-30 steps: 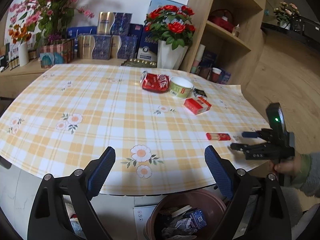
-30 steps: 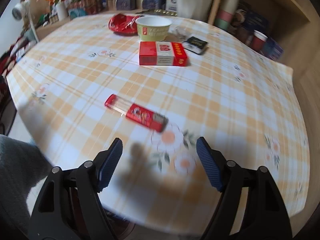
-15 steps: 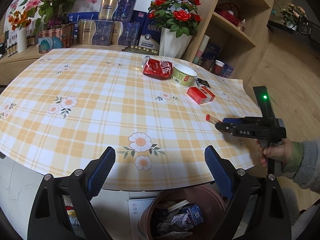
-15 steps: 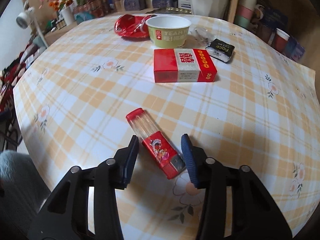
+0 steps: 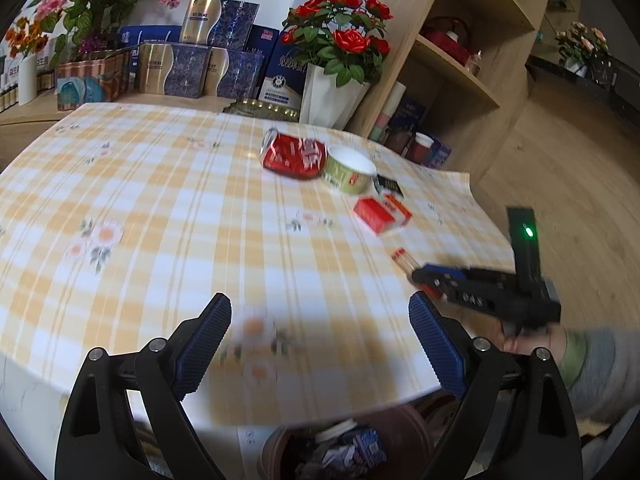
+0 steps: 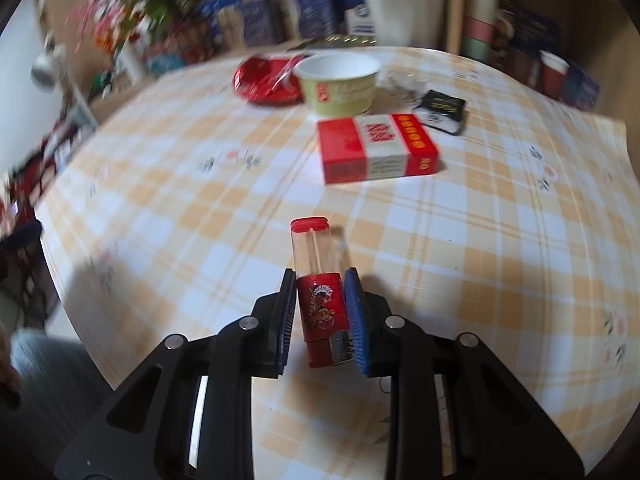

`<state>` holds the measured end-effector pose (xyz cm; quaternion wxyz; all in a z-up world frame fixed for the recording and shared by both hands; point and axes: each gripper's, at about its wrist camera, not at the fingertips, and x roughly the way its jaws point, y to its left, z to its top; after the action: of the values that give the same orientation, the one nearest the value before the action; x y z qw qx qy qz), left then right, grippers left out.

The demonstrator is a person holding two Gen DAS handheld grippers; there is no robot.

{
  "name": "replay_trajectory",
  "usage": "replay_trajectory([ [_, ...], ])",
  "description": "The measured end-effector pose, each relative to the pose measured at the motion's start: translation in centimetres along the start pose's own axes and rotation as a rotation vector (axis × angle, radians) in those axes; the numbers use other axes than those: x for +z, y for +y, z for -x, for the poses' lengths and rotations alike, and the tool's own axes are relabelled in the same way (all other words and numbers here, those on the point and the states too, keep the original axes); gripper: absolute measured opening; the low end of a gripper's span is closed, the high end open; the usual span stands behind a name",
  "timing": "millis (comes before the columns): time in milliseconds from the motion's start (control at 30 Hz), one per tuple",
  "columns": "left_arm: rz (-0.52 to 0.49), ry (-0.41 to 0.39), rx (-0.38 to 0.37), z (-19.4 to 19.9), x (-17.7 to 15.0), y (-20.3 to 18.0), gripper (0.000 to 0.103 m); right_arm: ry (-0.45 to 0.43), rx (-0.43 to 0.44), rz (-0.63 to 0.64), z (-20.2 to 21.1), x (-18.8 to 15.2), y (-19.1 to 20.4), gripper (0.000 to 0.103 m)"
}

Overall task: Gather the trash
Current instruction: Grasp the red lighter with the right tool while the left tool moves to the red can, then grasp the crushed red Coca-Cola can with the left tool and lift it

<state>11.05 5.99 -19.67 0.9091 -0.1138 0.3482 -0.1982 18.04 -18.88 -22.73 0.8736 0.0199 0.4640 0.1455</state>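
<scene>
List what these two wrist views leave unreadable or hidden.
- Brown round waste bin, left wrist view: cut off by the bottom edge and hidden by the checked table.
- Red flat carton, right wrist view: print blurred.
- Red-capped clear lighter: whether it has left the table, unclear.

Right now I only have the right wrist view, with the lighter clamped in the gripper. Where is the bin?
Observer: The left wrist view shows a brown bin under the table's near edge, with scraps inside.
Operator: Is the other gripper free?
Observer: Yes, the left gripper is open with nothing between its fingers.
Operator: How does my grip look from the side?
Observer: The lighter's clear end sticks out past the right gripper, low over the tablecloth.
</scene>
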Motion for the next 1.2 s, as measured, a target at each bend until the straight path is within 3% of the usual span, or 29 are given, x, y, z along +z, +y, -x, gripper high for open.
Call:
replay_trajectory([
  [200, -0.02, -0.016, 0.006, -4.9, 5.6, 0.9, 0.077, -0.057, 0.028, -0.078, 1.0, 0.5, -1.4, 0.027],
  [267, -0.022, -0.018, 0.03, -7.9, 8.0, 1.6, 0.069, -0.064, 0.028, -0.086, 1.1, 0.5, -1.8, 0.027],
  [467, 0.008, -0.005, 0.072, -16.3, 14.5, 3.5, 0.066, -0.096, -0.001, -0.105, 2.0, -0.1, -3.0, 0.027],
  [633, -0.038, 0.014, 0.163, -21.0, 17.4, 2.8, 0.056, -0.107, -0.027, -0.141, 2.5, -1.2, -4.1, 0.027],
  [767, -0.002, 0.059, 0.215, -23.5, 17.6, 3.8, 0.049, -0.099, -0.031, -0.161, 2.2, -1.7, -4.9, 0.027],
  [800, 0.005, 0.064, 0.225, -23.7, 17.5, 4.1, 0.045, -0.096, -0.032, -0.161, 2.0, -1.8, -5.0, 0.027],
  [867, 0.001, 0.066, 0.231, -23.6, 17.2, 4.6, 0.02, -0.091, -0.034, -0.155, 1.9, -1.8, -4.9, 0.027],
  [1033, 0.021, 0.051, 0.221, -20.4, 15.9, 6.1, 0.018, -0.096, -0.019, -0.146, 2.2, -1.7, -4.6, 0.027],
  [1200, 0.045, 0.029, 0.206, -14.2, 13.9, 6.5, 0.017, -0.119, -0.003, -0.153, 3.2, -1.1, -4.3, 0.027],
])
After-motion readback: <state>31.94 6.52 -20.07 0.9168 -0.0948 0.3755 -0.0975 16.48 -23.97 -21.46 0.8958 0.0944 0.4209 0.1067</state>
